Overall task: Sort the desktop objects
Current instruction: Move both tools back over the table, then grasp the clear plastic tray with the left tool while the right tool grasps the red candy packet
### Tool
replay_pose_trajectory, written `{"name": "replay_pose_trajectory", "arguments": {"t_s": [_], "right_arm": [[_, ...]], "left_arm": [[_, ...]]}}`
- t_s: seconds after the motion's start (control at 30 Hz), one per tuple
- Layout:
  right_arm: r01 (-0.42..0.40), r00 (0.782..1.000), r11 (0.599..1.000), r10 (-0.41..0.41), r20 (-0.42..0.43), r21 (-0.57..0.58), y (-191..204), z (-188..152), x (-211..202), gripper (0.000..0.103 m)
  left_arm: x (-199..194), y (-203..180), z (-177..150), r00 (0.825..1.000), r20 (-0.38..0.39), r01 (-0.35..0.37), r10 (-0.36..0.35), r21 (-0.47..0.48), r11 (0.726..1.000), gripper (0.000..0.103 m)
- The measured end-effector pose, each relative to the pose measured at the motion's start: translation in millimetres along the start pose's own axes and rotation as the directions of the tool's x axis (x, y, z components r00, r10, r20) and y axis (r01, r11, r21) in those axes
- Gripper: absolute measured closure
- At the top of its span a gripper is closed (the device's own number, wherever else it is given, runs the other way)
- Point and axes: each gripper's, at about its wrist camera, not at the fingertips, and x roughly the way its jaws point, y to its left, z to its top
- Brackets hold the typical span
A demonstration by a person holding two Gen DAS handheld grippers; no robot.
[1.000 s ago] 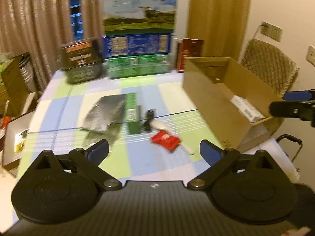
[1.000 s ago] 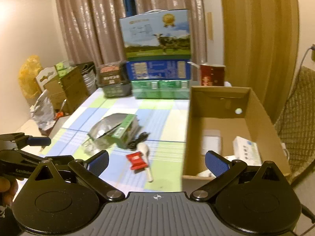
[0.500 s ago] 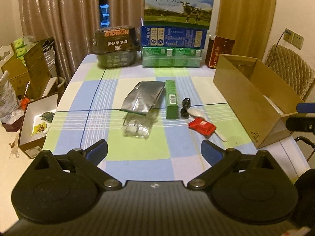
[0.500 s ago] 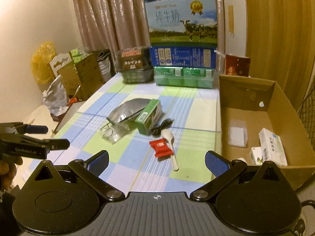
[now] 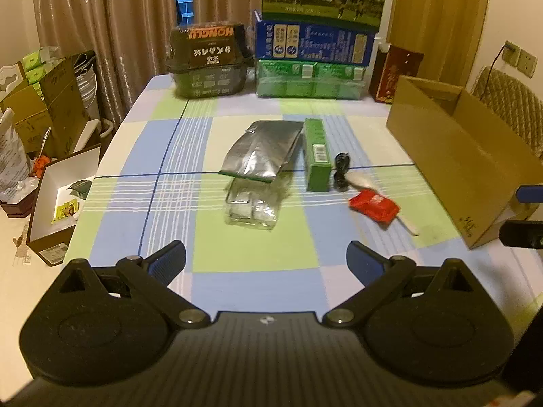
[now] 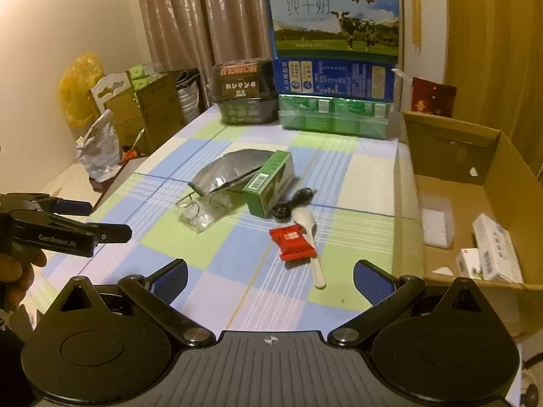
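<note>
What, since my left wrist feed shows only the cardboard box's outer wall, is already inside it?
Observer: The right wrist view looks into the cardboard box. A white carton lies near its front right, with a smaller white and green box beside it.
Operator: Anything else in there?
Observer: A clear plastic case lies flat on the box floor, left of those two.
Operator: And the right gripper? I only catch its tips at my frame's edge.
Observer: The right gripper is open and empty, with the red packet just ahead of it.
</note>
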Motion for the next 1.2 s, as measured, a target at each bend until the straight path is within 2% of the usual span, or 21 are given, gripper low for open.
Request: {"name": "replay_pose_trajectory", "arguments": {"t_s": [0.3, 0.37, 0.57, 0.8, 0.9, 0.97, 1.03, 1.2], "right_arm": [[-0.028, 0.999, 0.997, 0.026, -0.036, -0.07, 4.9, -2.4, 60.7, 0.004], [-0.033, 0.999, 0.996, 0.03, -0.04, -0.079, 1.9, -0.8, 75.2, 0.012], [-0.028, 0.998, 0.995, 0.022, -0.059, -0.092, -14.1, 2.6, 118.4, 0.027], [-0.022, 0.998, 0.994, 0.015, -0.059, -0.109, -25.0, 8.3, 147.6, 0.032], [-0.029, 0.997, 0.995, 0.022, -0.07, -0.099, -28.3, 10.2, 156.3, 0.037], [-0.035, 0.997, 0.994, 0.026, -0.078, -0.107, -28.7, 10.5, 160.2, 0.04], [-0.037, 0.996, 0.992, 0.027, -0.083, -0.124, -27.8, 10.3, 162.5, 0.041], [-0.045, 0.995, 0.99, 0.032, -0.098, -0.132, -29.3, 10.1, 170.7, 0.043]], "left_arm": [[42.7, 18.2, -1.8, 1.0, -0.006, 0.004, -0.004, -0.008, 1.0, 0.004], [53.8, 19.1, -1.5, 1.0, -0.011, 0.01, -0.01, 0.001, 1.0, 0.004], [87.9, 23.7, -1.5, 0.999, -0.037, 0.002, -0.001, 0.014, 1.0, 0.007], [116.8, 28.3, 12.2, 1.0, -0.011, -0.014, 0.014, 0.046, 0.999, 0.009], [130.4, 31.3, 16.3, 1.0, -0.005, 0.007, -0.006, 0.051, 0.999, 0.014], [139.4, 31.7, 17.9, 1.0, -0.012, 0.006, -0.005, 0.066, 0.998, 0.019], [146.6, 32.0, 19.4, 1.0, -0.014, 0.009, -0.008, 0.066, 0.998, 0.029], [156.0, 30.5, 23.2, 1.0, 0.007, 0.02, -0.02, 0.073, 0.997, 0.03]]}}
